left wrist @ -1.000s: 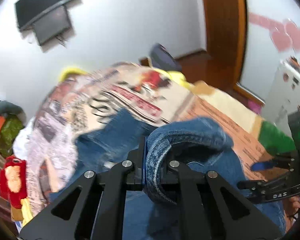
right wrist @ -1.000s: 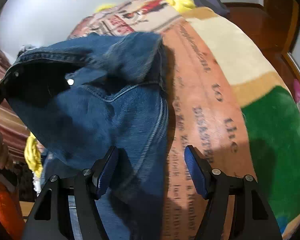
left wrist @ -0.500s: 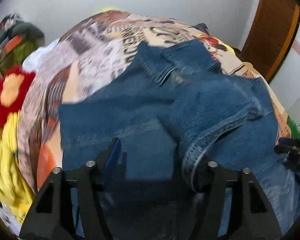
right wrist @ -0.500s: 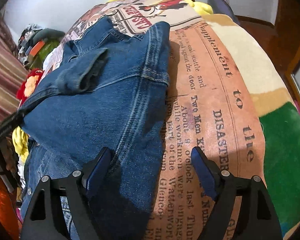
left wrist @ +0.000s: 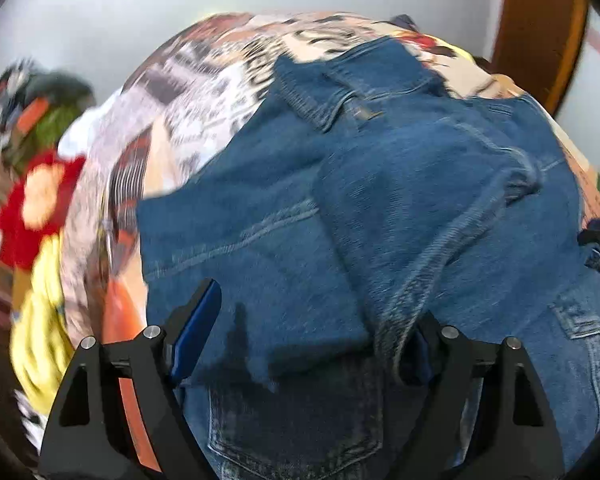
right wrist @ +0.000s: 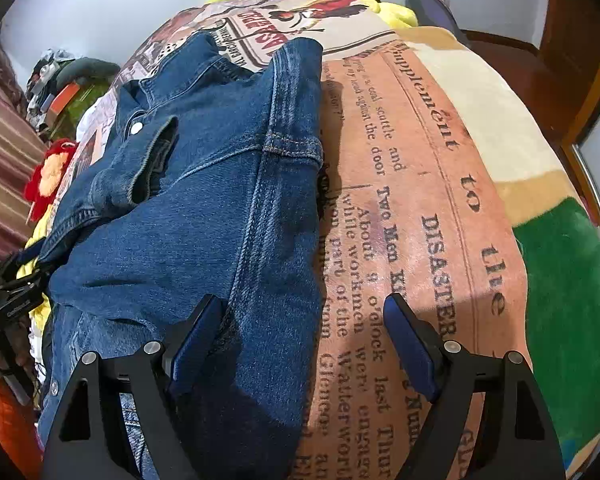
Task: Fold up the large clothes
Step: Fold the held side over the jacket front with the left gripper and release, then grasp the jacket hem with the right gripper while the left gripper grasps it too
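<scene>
The blue denim jacket (left wrist: 380, 208) lies folded on the bed's newspaper-print blanket (right wrist: 420, 208). Both claws hang over the jacket, wide apart, gripping nothing — the left claw (left wrist: 308, 332) has just been opening (right claw (right wrist: 304, 340) too).

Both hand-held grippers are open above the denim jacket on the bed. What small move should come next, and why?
Probably lift both away. The left hand-held gripper has just been opening and its pads no longer press the denim jacket between them; the right hand-held gripper also stands open. The fold lies on the printed blanket, with a sleeve cuff bunched up.
</scene>
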`<state>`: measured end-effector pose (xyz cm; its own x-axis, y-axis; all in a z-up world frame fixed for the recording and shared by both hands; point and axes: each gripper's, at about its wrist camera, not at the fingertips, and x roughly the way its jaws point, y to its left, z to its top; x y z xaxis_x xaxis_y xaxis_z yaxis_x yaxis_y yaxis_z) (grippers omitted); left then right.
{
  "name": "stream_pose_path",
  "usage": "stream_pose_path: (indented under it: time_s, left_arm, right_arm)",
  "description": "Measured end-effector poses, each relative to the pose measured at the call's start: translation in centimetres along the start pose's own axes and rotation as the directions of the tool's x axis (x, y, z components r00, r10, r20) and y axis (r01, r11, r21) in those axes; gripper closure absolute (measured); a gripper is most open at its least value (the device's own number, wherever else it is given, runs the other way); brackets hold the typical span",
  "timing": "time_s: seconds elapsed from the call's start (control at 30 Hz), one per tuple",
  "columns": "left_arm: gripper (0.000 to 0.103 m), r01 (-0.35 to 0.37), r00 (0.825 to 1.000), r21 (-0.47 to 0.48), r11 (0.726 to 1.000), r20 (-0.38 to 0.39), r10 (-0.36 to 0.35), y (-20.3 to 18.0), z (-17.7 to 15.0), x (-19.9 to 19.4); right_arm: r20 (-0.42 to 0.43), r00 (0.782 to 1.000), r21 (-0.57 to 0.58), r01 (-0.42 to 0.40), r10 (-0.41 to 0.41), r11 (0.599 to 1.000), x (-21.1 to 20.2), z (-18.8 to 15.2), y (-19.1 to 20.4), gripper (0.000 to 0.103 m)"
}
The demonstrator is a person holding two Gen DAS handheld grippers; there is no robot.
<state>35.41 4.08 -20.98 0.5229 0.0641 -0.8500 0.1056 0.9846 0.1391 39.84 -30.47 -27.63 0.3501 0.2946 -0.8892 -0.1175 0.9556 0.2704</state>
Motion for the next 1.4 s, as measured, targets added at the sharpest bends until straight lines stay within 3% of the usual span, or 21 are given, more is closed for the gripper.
stream_pose_path:
  time_s: [0.07, 0.2, 0.37, 0.57, 0.7, 0.8, 0.93, 1.1, 1.4]
  left_arm:
    - [0.012, -0.005, 1.0, 0.047, 0.999, 0.016, 0.004, -1.1, 0.8, -0.4]
    - [0.008, -0.033, 0.999, 0.177, 0.984, 0.029, 0.028, -4.7, 2.5, -0.1]
    - [0.008, -0.179, 0.983, 0.351, 0.919, 0.103, 0.152, -9.7, 4.2, 1.9]
    - [0.008, -0.203, 0.977, 0.364, 0.909, 0.129, 0.167, -10.6, 6.6, 3.0]
    - [0.008, -0.219, 0.971, 0.261, 0.94, 0.152, 0.184, -8.0, 8.1, 1.8]
    - [0.008, -0.234, 0.963, 0.133, 0.963, 0.166, 0.211, -4.1, 9.4, 0.3]
    - [0.008, -0.179, 0.973, -0.062, 0.982, 0.136, 0.186, 3.0, 9.1, -1.4]
    - [0.008, -0.144, 0.983, -0.167, 0.975, 0.089, 0.161, 8.5, 5.2, -1.5]
    - [0.008, -0.086, 0.993, -0.317, 0.945, -0.104, 0.056, 13.7, -4.6, 1.8]
  right_arm:
    - [-0.006, 1.0, 0.008, 0.0, 0.0, 1.0, 0.0, 0.1, 0.0, 0.022]
    - [-0.028, 1.0, 0.022, -0.005, 0.006, 1.0, -0.4, 0.5, 0.0, 0.022]
    - [0.007, 1.0, -0.002, -0.007, 0.007, 1.0, -1.7, 1.1, 0.3, 0.022]
    - [-0.021, 1.0, -0.008, -0.003, 0.003, 1.0, -0.1, 0.5, 0.3, 0.022]
    - [-0.019, 1.0, -0.011, -0.015, 0.015, 1.0, 0.0, 0.5, 0.0, 0.022]
    - [-0.009, 1.0, -0.031, -0.003, 0.003, 1.0, 0.1, 0.4, 0.3, 0.022]
    - [-0.007, 1.0, -0.028, -0.013, 0.012, 1.0, 0.2, 0.4, 0.1, 0.022]
    - [-0.003, 1.0, -0.026, -0.012, 0.012, 1.0, 0.2, 0.3, 0.1, 0.022]
    - [-0.013, 1.0, 0.003, 0.011, -0.011, 1.0, 0.1, 0.3, 0.3, 0.021]
